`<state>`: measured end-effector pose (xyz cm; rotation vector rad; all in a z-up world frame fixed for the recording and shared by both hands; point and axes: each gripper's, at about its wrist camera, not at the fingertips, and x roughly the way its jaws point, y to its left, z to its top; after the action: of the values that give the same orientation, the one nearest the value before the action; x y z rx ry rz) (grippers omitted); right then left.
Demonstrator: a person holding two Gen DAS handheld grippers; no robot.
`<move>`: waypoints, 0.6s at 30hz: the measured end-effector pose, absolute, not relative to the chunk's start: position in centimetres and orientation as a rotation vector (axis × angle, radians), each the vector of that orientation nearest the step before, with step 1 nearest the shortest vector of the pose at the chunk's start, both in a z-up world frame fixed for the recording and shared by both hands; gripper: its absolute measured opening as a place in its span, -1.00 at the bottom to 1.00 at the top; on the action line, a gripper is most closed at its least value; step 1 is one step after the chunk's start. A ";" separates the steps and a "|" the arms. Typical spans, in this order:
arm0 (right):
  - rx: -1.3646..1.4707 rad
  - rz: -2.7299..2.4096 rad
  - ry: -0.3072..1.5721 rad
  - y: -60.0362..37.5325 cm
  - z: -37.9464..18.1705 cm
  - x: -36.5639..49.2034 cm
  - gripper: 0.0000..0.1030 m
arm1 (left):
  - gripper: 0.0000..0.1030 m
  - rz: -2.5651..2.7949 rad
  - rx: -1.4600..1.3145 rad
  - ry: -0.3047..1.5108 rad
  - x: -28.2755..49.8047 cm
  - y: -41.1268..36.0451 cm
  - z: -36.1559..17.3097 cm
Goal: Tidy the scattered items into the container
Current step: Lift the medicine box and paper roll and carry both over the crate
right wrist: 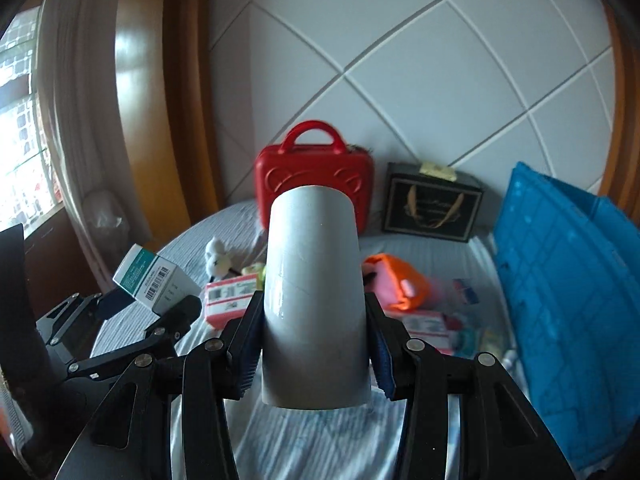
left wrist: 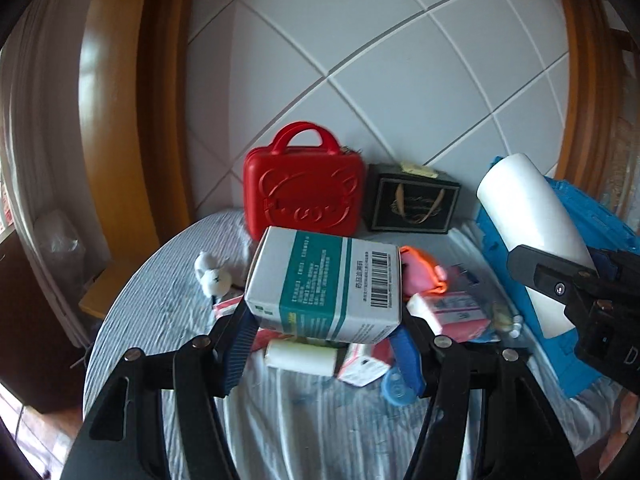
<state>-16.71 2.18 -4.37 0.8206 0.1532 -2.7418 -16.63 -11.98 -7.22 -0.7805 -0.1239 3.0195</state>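
I see the round table [left wrist: 160, 312], covered with a pale striped cloth, carrying everything. Against its right edge stands the blue container [right wrist: 560, 300], a ribbed plastic crate, the largest thing on it. At the far edge, by the tiled wall, a red case [left wrist: 304, 192] with a handle stands upright, and a black gift box [left wrist: 412, 200] sits just beside it on the right.

My right gripper [right wrist: 314, 348] is clamped on a white tube [right wrist: 314, 280], its blue pads pressing both sides of the tube's lower half; the tube points away from me, lifted clear of the cloth. In the left view it hangs in front of the container's wall.

My left gripper [left wrist: 326, 320] has hold of a white and teal medicine box [left wrist: 328, 288] with a barcode, the fingers about half spread and pressed on its two ends, the box raised above the clutter.

Below, in the middle of the table, lie the scattered items: an orange and pink pouch [right wrist: 400, 284], a pink and white packet [right wrist: 230, 298], a small white roll [left wrist: 300, 356], a white plush toy [left wrist: 212, 274] toward the left edge, and a blue cap [left wrist: 398, 388].
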 end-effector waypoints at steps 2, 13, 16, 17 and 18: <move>0.779 -2.814 0.151 5.5 -2.4 -15.5 -0.11 | 0.18 2.975 -0.717 -0.107 -16.4 -8.3 -5.6; 0.652 -3.099 0.146 30.8 3.7 -8.6 -0.11 | 0.18 2.753 -0.570 -0.072 -13.9 18.0 -0.5; 0.687 -3.147 0.185 37.8 4.7 -8.7 -0.11 | 0.18 2.747 -0.544 -0.030 -13.7 24.7 0.7; 0.703 -3.155 0.194 39.7 4.9 -8.9 -0.11 | 0.18 2.744 -0.542 -0.021 -13.8 26.5 0.9; 0.725 -3.158 0.193 41.6 4.9 -9.2 -0.11 | 0.18 2.738 -0.553 -0.011 -14.0 28.2 1.1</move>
<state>-9.23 41.57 4.86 0.7253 0.1934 -3.1582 -14.00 28.18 1.10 -0.5526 -0.0115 2.7381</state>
